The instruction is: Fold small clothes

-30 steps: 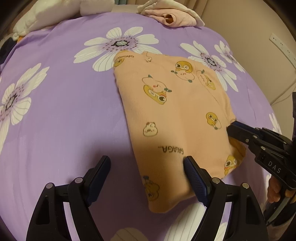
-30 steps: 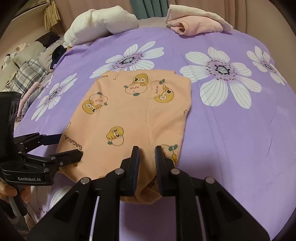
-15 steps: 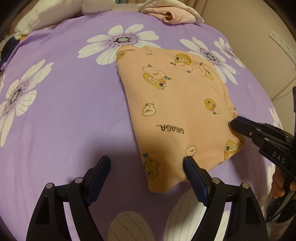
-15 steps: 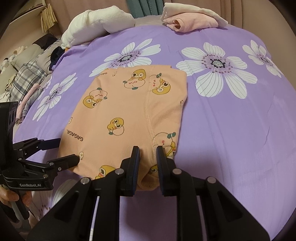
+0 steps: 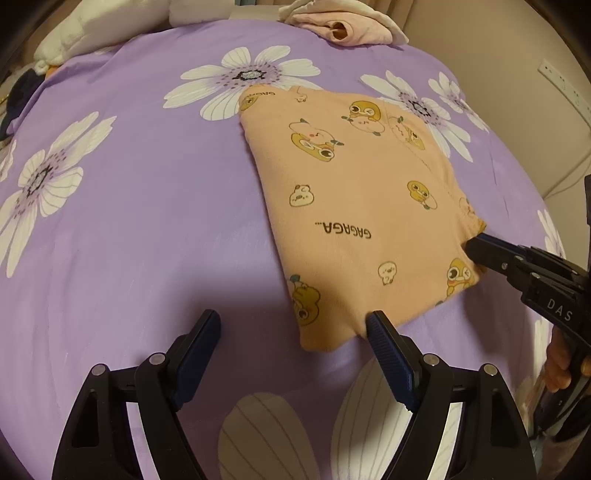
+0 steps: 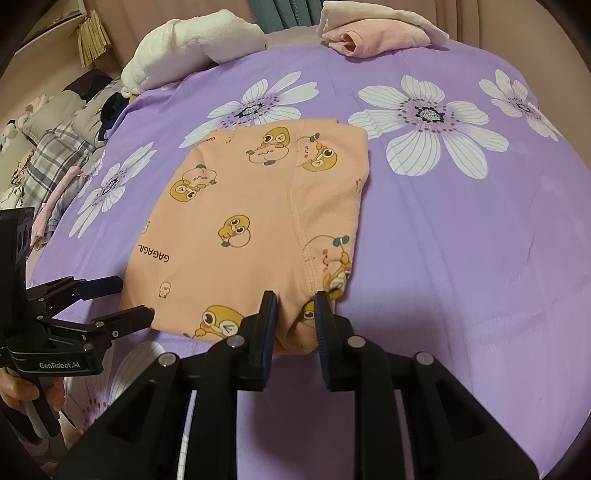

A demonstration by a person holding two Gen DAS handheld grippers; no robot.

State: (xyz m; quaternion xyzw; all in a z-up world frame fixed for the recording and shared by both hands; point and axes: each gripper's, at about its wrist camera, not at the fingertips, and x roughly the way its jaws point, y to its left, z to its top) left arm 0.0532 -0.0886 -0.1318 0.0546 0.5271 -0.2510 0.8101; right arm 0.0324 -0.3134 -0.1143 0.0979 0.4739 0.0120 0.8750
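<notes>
A small orange garment (image 5: 362, 206) with yellow cartoon prints lies folded flat on the purple flowered bedsheet (image 5: 147, 206). It also shows in the right wrist view (image 6: 251, 229). My left gripper (image 5: 291, 332) is open, its right finger touching the garment's near corner. It shows from the side in the right wrist view (image 6: 129, 299). My right gripper (image 6: 295, 310) is shut on the garment's near edge, with a fold of cloth between the fingers. It shows at the garment's right corner in the left wrist view (image 5: 476, 247).
A folded pink and cream garment (image 6: 380, 35) lies at the far edge of the bed. A white plush pillow (image 6: 192, 48) lies at the far left. More clothes (image 6: 59, 162) are piled off the left side. A beige padded wall (image 5: 517, 74) stands to the right.
Both grippers pulled back toward the near edge. The garment slid with the right gripper. The left gripper now sits at the garment's corner instead of over it.
</notes>
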